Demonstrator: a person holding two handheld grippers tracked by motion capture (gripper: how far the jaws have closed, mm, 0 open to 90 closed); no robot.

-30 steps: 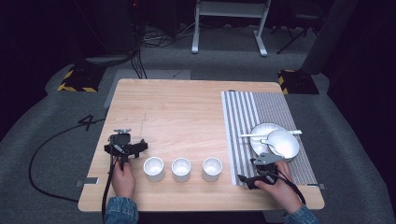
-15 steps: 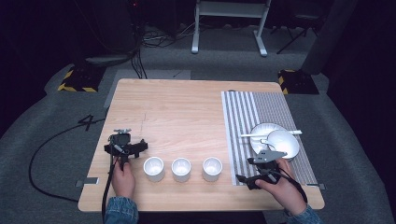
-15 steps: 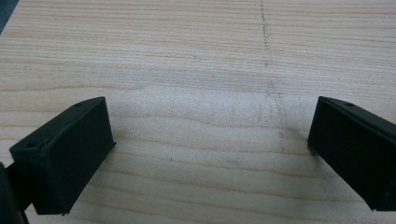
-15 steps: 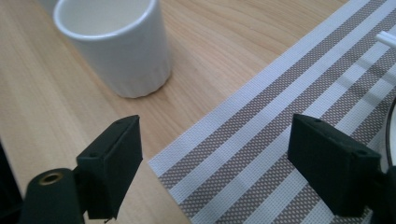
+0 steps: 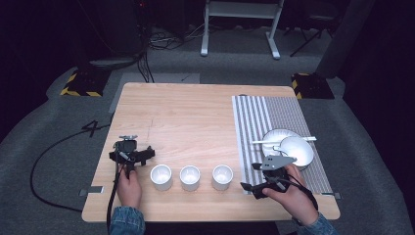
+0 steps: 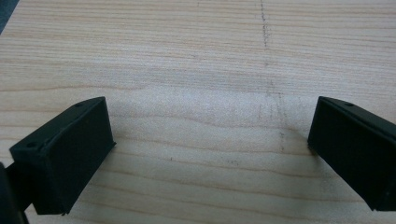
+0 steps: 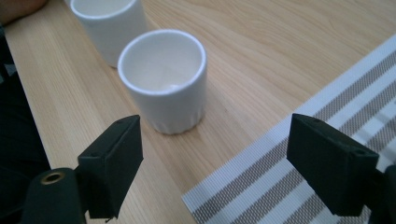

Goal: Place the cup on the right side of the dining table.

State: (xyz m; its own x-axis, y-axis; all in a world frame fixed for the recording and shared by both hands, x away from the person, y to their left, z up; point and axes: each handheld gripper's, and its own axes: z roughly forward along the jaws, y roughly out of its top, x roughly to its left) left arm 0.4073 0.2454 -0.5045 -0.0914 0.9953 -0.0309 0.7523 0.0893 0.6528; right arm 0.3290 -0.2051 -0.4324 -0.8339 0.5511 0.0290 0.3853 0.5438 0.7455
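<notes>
1. Near the front right corner of the bench, the right gripper (image 5: 250,188) is held just above the wood at the near left edge of the striped mat (image 5: 254,127); its jaws are seen standing apart with nothing between them, having just been opening a little after closing.
2. Straight ahead of those jaws in the right gripper view, a white cup (image 7: 162,79) is seen upright on the bare wood, apart from both jaws and just beside the mat's edge.
3. Behind it a second cup (image 7: 109,23) is lined up; from the high view three cups are counted in a row along the front edge.
4. Farther back on the mat, two white bowls (image 5: 288,147) are found touching, a white spoon (image 5: 266,142) laid across them.
5. Over by the front left part of the bench, the left gripper (image 5: 131,155) is held low, its jaws spread wide over bare wood (image 6: 196,70), nothing gripped.
</notes>
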